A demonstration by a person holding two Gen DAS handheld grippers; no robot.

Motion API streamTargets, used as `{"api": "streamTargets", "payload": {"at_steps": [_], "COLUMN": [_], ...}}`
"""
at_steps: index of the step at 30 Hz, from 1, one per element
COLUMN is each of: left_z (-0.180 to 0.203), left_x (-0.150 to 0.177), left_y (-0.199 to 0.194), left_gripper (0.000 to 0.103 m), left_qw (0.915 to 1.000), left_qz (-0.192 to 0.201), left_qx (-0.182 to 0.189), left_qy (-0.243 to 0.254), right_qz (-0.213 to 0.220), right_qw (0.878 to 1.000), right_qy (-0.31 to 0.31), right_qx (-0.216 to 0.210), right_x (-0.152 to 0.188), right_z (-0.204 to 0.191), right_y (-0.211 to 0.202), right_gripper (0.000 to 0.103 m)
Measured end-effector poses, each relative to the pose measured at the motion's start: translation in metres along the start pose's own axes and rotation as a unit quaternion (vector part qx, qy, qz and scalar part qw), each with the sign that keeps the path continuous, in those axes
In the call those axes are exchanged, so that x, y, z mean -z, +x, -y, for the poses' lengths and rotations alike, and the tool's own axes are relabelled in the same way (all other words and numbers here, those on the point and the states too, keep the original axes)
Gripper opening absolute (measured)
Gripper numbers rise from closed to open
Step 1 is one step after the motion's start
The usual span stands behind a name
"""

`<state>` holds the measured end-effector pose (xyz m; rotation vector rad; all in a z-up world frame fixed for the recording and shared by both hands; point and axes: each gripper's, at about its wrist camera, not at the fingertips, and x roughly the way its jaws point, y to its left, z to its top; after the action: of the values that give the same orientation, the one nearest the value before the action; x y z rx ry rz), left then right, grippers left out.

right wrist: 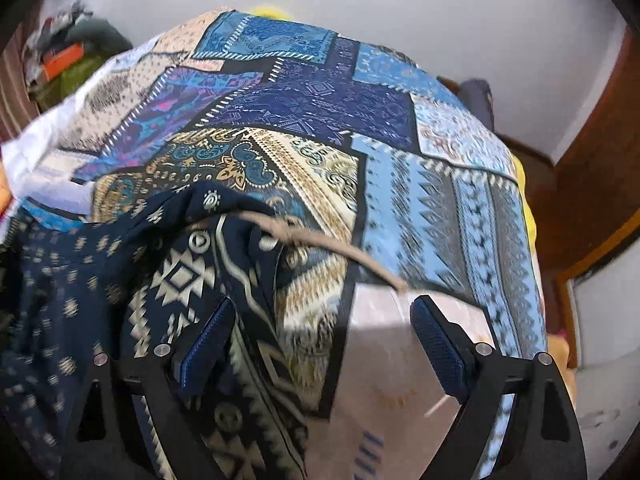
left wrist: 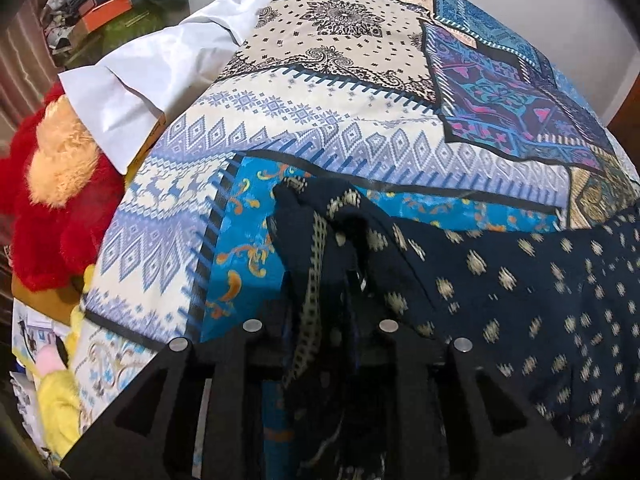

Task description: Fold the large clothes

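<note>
A navy garment point(left wrist: 500, 292) with cream motifs lies on the patchwork bedspread point(left wrist: 328, 128). My left gripper point(left wrist: 320, 304) is shut on a bunched edge of it, and the cloth covers the fingertips. In the right wrist view the same garment point(right wrist: 100, 264) drapes at the left, with a tan drawstring point(right wrist: 320, 240) trailing across. My right gripper point(right wrist: 320, 336) is open. Its left finger point(right wrist: 208, 340) touches the garment's patterned border. Its right finger point(right wrist: 440, 344) is over the bedspread point(right wrist: 440, 200).
A white pillow point(left wrist: 152, 92) and a red plush toy point(left wrist: 52, 200) lie at the bed's left. Yellow toys point(left wrist: 60, 400) sit lower left. A cluttered pile point(left wrist: 100, 12) stands at the back left. Wooden furniture point(right wrist: 592, 168) stands on the right.
</note>
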<state>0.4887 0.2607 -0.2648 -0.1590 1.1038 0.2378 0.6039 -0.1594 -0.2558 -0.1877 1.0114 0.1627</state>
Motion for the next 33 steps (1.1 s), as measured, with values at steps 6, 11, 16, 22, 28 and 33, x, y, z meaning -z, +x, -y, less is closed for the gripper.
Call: {"api": "streamTargets", "payload": {"at_steps": [6, 11, 16, 22, 28, 33], "left_z": [0.009, 0.014, 0.012, 0.001, -0.017, -0.036], "left_x": [0.021, 0.044, 0.070, 0.110, 0.161, 0.204], "left_y": [-0.050, -0.110, -0.160, -0.192, -0.209, -0.200], "left_gripper": [0.023, 0.035, 0.071, 0.076, 0.076, 0.081], "left_qw": [0.9991, 0.9974, 0.9950, 0.9944, 0.9956, 0.9977], "left_qz": [0.018, 0.048, 0.079, 0.082, 0.071, 0.043], "left_qx": [-0.009, 0.012, 0.025, 0.026, 0.020, 0.029], "left_qy": [0.036, 0.052, 0.056, 0.060, 0.058, 0.043], "right_qz": [0.005, 0.021, 0.028, 0.020, 0.005, -0.010], "right_qw": [1.000, 0.998, 0.997, 0.993, 0.994, 0.993], "right_qy": [-0.013, -0.030, -0.024, -0.008, -0.020, -0.008], "right_qx": [-0.019, -0.042, -0.062, -0.113, -0.109, -0.116], "right_x": [0.021, 0.039, 0.060, 0.104, 0.162, 0.204], "right_z": [-0.003, -0.020, -0.035, -0.043, -0.051, -0.049], "right_y": [-0.056, -0.117, -0.166, -0.206, -0.226, -0.233], "right_gripper": [0.089, 0.091, 0.097, 0.098, 0.098, 0.098]}}
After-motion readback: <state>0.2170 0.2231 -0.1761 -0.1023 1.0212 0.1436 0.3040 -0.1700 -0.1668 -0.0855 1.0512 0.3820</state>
